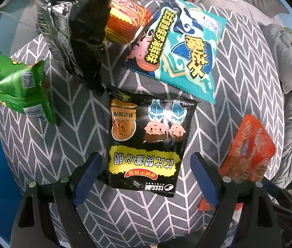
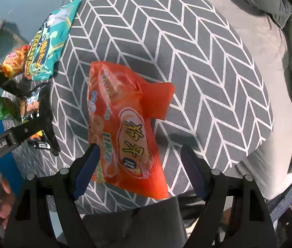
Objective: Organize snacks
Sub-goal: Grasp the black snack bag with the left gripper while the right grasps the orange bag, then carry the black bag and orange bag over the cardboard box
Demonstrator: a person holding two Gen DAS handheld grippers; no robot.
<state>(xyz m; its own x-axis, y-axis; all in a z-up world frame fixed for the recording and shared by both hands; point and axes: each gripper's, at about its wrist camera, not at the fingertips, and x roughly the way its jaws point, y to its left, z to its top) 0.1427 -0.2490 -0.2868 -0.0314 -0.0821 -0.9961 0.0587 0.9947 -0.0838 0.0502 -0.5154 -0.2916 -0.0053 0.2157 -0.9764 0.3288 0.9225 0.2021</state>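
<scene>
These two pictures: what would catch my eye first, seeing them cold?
Bright snack bags on a grey zigzag cloth. In the left view, a black noodle bag lies between the open left gripper, a teal bag beyond. In the right view, an orange bag lies under the open right gripper.

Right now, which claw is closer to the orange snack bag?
Right. The right claw hangs open directly over the orange snack bag's near end; the left claw is off beside it, open over the black noodle packet.
</scene>
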